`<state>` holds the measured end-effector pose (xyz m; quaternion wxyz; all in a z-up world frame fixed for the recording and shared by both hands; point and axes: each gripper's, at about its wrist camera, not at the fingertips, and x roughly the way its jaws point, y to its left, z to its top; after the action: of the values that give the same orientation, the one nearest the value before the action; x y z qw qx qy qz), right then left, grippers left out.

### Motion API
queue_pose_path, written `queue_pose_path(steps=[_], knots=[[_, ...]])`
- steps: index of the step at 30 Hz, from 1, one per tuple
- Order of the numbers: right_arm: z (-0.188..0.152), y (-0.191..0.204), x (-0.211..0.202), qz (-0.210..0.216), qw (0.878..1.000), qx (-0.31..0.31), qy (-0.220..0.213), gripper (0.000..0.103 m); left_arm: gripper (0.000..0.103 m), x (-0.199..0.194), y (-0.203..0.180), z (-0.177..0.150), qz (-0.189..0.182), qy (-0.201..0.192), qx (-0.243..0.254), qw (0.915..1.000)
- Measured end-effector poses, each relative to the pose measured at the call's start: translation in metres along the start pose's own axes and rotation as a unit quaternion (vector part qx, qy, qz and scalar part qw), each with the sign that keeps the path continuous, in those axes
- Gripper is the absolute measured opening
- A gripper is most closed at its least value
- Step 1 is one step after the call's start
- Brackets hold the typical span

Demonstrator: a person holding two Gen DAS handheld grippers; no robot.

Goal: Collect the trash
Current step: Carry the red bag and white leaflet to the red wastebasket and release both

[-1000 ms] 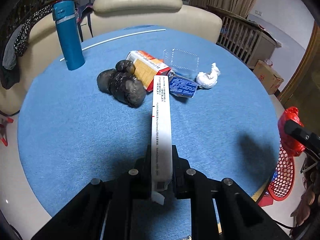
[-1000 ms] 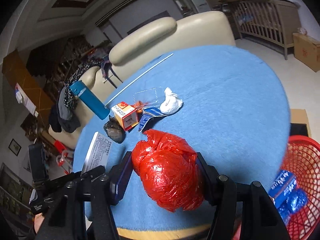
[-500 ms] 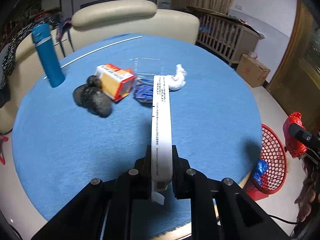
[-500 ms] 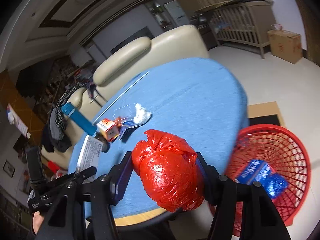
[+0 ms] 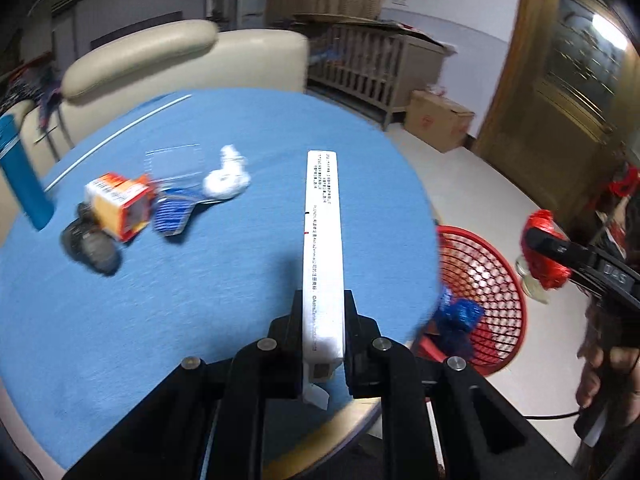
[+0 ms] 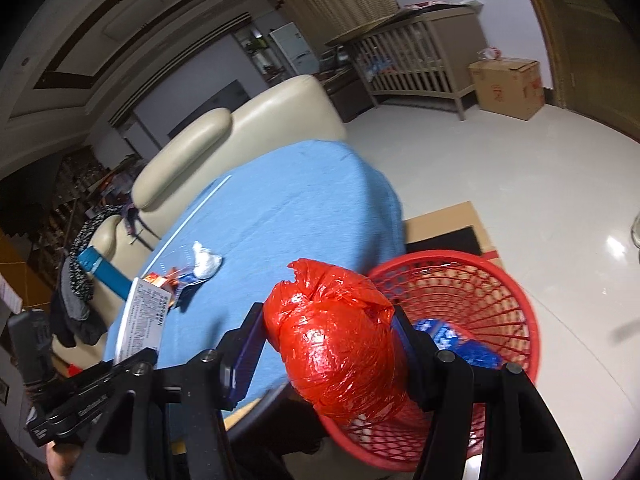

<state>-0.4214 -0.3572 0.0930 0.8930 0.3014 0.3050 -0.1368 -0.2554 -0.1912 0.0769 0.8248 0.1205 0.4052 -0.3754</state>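
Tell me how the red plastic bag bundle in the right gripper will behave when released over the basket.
The red plastic bag bundle looks crinkly and soft, bulging between the pads, so likely light and squashy. It should drop without rolling far; the red mesh basket would contain it.

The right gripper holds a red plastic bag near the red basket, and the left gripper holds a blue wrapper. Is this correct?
Not quite. The left wrist view shows the left gripper shut on a white printed box, not a blue wrapper. The right gripper does hold the red plastic bag near the red basket.

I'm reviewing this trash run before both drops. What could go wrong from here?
The red bag bundle in the right gripper overlaps only the near rim of the red basket, so it might miss. The long white box sticks far out of the left gripper and could swing against the table.
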Motion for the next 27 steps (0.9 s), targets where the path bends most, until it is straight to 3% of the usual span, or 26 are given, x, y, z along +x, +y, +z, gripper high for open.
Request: queue_pose_path(steps=[11, 21, 27], knots=[[-0.006, -0.045, 0.01, -0.043, 0.998, 0.033, 0.018, 0.064, 0.016, 0.013, -0.057, 0.01, -0.037, 0.014, 0.061, 0.9974], [-0.013, -0.074, 0.023, -0.057, 0.996, 0.062, 0.034, 0.065, 0.016, 0.028, -0.101, 0.013, -0.068, 0.028, 0.104, 0.9919], [-0.01, -0.086, 0.027, -0.06, 0.994, 0.08, 0.039, 0.075, 0.016, 0.036, -0.116, 0.012, -0.082, 0.039, 0.122, 0.9884]])
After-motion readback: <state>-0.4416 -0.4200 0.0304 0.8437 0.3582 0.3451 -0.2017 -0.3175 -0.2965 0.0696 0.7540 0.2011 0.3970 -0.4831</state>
